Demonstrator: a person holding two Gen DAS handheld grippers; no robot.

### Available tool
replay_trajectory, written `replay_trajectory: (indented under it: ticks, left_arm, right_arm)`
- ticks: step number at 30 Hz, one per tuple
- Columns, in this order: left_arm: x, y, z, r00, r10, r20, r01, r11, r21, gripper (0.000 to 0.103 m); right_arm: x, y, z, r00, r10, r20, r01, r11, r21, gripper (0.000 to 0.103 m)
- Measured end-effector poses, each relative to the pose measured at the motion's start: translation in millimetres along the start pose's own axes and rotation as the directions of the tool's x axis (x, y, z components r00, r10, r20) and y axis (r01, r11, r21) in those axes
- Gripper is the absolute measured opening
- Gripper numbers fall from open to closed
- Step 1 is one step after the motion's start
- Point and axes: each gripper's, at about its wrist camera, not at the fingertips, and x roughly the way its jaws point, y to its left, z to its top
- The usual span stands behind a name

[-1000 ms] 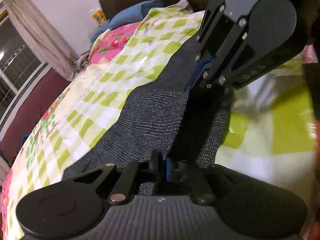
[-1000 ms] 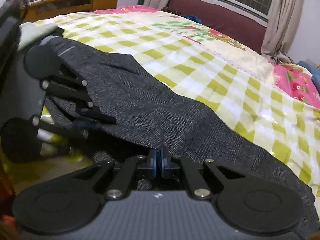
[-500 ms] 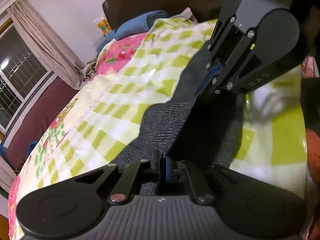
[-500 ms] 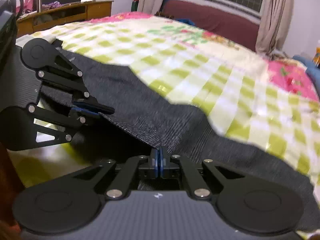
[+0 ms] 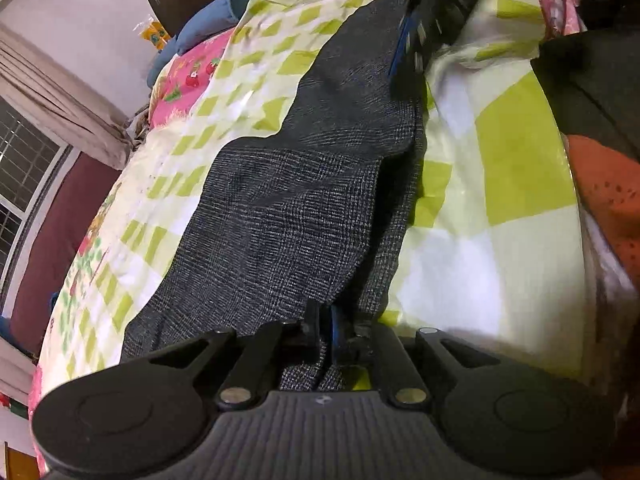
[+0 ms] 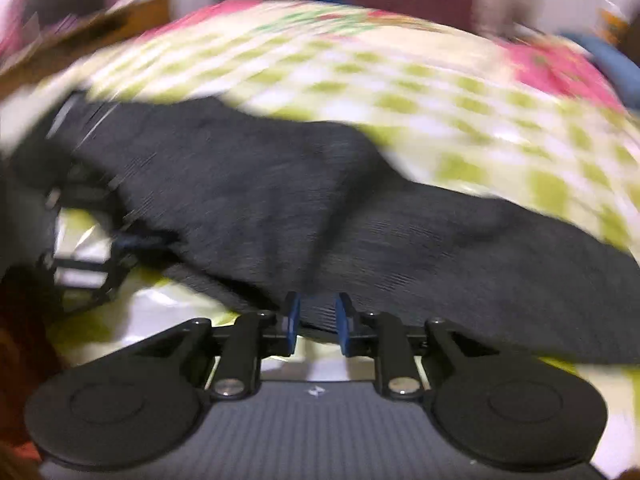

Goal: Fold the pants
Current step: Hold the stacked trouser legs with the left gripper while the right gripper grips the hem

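Note:
The dark grey checked pants (image 5: 288,216) lie folded lengthwise on the green-and-white checked bedspread (image 5: 512,168). My left gripper (image 5: 325,322) is shut on the near edge of the pants. My right gripper (image 6: 317,320) stands open, its blue pads apart, with the pants' edge (image 6: 320,216) lying just in front of it. The right gripper also shows at the top of the left wrist view (image 5: 416,28), beside the far end of the pants. The left gripper shows blurred at the left of the right wrist view (image 6: 120,240).
The bed runs on to pink floral bedding (image 5: 196,68) and a blue pillow (image 5: 216,16) by a dark headboard. A curtained window (image 5: 24,160) is on the left. A wooden desk (image 6: 80,40) stands beyond the bed. An orange sleeve (image 5: 608,200) is at the right.
My right gripper has opened and let go of the pants, which now lie lower on the bed. The left gripper stays shut on the cloth. The right wrist view is motion-blurred.

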Motion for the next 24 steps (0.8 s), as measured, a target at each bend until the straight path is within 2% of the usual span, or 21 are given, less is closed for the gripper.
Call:
replay_trajectory:
  ticks: [2, 3, 4, 6, 7, 8, 10, 13, 18, 19, 21, 24]
  left_arm:
    - [-0.3, -3.8, 1.8, 1.000, 0.004, -0.001, -0.004, 1.000, 0.014, 0.023]
    - [-1.3, -6.1, 1.7, 1.000, 0.005, -0.004, -0.005, 1.000, 0.020, 0.023]
    - [-0.3, -6.2, 2.9, 1.000, 0.006, -0.007, -0.006, 1.000, 0.023, 0.023]
    - [0.0, -6.3, 3.4, 1.000, 0.003, -0.015, -0.003, 1.000, 0.024, 0.023]
    - [0.0, -6.2, 3.3, 1.000, 0.001, -0.020, 0.000, 1.000, 0.024, 0.023]
    - [-0.3, -6.1, 3.5, 1.000, -0.002, -0.024, 0.002, 1.000, 0.024, 0.023]
    - [-0.6, -5.2, 4.0, 0.999, -0.005, -0.033, 0.006, 1.000, 0.028, 0.023]
    - [1.8, -6.5, 6.9, 0.999, -0.007, -0.044, 0.009, 0.999, 0.036, 0.023]
    - [4.4, -8.8, 13.1, 0.998, -0.008, -0.058, 0.010, 0.999, 0.047, 0.023]
    - [5.1, -8.9, 13.4, 0.998, -0.009, -0.059, 0.012, 0.999, 0.051, 0.023]
    - [5.2, -9.6, 13.5, 0.998, -0.011, -0.060, 0.014, 0.998, 0.059, 0.023]
    - [5.1, -9.4, 13.5, 0.998, -0.015, -0.062, 0.019, 0.998, 0.063, 0.023]
  right_arm:
    - [-5.8, -41.8, -6.8, 0.997, -0.080, 0.013, 0.076, 0.976, 0.204, 0.021]
    - [-8.0, -62.5, -11.1, 0.993, -0.115, 0.013, 0.105, 0.945, 0.310, 0.021]
    - [-11.1, -85.1, -17.4, 0.990, -0.140, 0.020, 0.119, 0.897, 0.426, 0.021]
    - [-17.1, -120.6, -32.0, 0.985, -0.154, 0.070, 0.079, 0.785, 0.614, 0.018]
    - [-20.7, -135.5, -37.3, 0.978, -0.187, 0.089, 0.078, 0.732, 0.677, 0.019]
    - [-24.4, -145.1, -40.2, 0.969, -0.227, 0.096, 0.092, 0.696, 0.712, 0.022]
    - [-31.7, -161.2, -43.9, 0.950, -0.286, 0.125, 0.096, 0.649, 0.754, 0.024]
    - [-25.6, -191.1, -46.4, 0.946, -0.298, 0.130, 0.070, 0.577, 0.814, 0.025]
    - [-12.0, -219.2, -50.3, 0.930, -0.330, 0.163, 0.025, 0.497, 0.867, 0.022]
    - [-11.3, -221.1, -51.4, 0.927, -0.335, 0.169, 0.019, 0.492, 0.871, 0.020]
    - [-13.3, -224.3, -54.4, 0.929, -0.325, 0.177, 0.007, 0.493, 0.870, 0.002]
    - [-24.9, -216.9, -61.5, 0.920, -0.322, 0.221, -0.030, 0.507, 0.861, 0.001]
